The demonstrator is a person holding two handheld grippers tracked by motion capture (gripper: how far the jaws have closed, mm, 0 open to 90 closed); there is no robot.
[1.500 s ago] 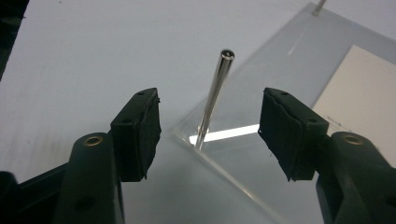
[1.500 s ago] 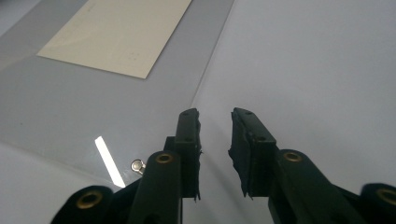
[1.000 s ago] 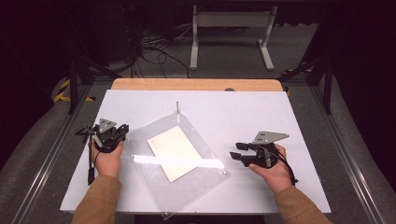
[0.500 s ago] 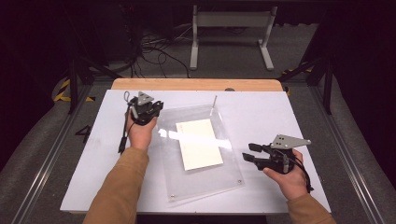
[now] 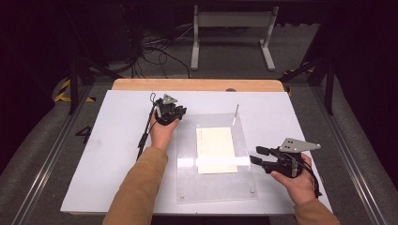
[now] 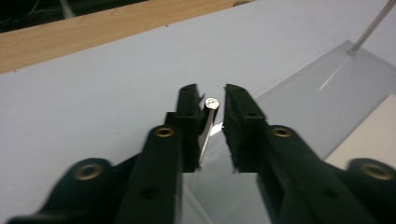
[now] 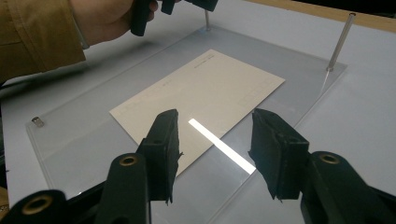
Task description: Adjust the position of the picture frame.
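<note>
In the high view we find a clear acrylic plate (image 5: 213, 180) lying flat on the white table (image 5: 108, 154), with a cream paper card (image 5: 216, 150) lying at its middle. The left gripper (image 5: 179, 111) sits at the plate's far left corner, and a thin metal pin (image 5: 235, 114) stands upright at the far right corner. The right gripper (image 5: 257, 155) hovers at the plate's right edge, beside the card, its jaws parted and holding nothing. In the left gripper view we see the jaws narrowly apart around a second metal pin (image 6: 208, 122) that rises from the plate's corner; the pin lies against the left jaw, with a small gap to the right jaw, so we cannot confirm a firm grip. In the right gripper view we note the jaws spread wide above the card's near corner and the plate, clasping nothing; a bright strip of reflected light crosses between them. The other hand (image 7: 105, 18) shows at the far corner, and a small metal stud (image 7: 38, 122) sits at the plate's near left corner.
</note>
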